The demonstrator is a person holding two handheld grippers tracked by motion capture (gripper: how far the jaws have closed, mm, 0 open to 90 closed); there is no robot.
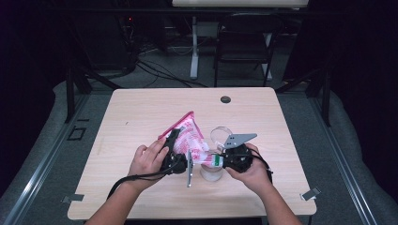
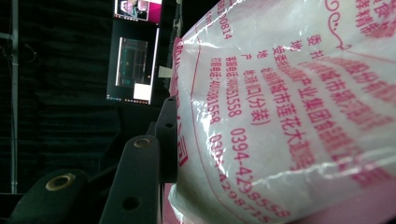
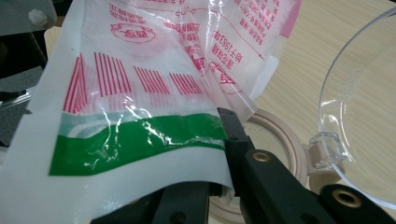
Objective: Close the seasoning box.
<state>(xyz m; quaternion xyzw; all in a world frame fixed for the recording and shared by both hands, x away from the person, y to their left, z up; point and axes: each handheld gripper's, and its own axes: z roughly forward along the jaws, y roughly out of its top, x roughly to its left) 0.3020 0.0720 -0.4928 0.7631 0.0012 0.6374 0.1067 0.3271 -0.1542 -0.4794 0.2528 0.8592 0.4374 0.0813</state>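
A plastic bag (image 1: 188,135) with pink print and white contents hangs tilted over the table, held at both ends. My left gripper (image 1: 172,139) is shut on its upper pink edge; in the left gripper view the bag (image 2: 289,116) covers one jaw. My right gripper (image 1: 217,161) is shut on the bag's low corner with the green band (image 3: 135,140), just above a small beige jar (image 1: 210,174). In the right gripper view the jar's round rim (image 3: 284,140) lies under the bag's corner, and its clear hinged lid (image 3: 364,107) stands open.
The wooden table (image 1: 141,112) has a black cable port (image 1: 225,99) at its far edge. A black chair (image 1: 244,42) and a white table leg (image 1: 194,47) stand on the floor beyond. A lit monitor (image 2: 135,60) stands in the dark at the left.
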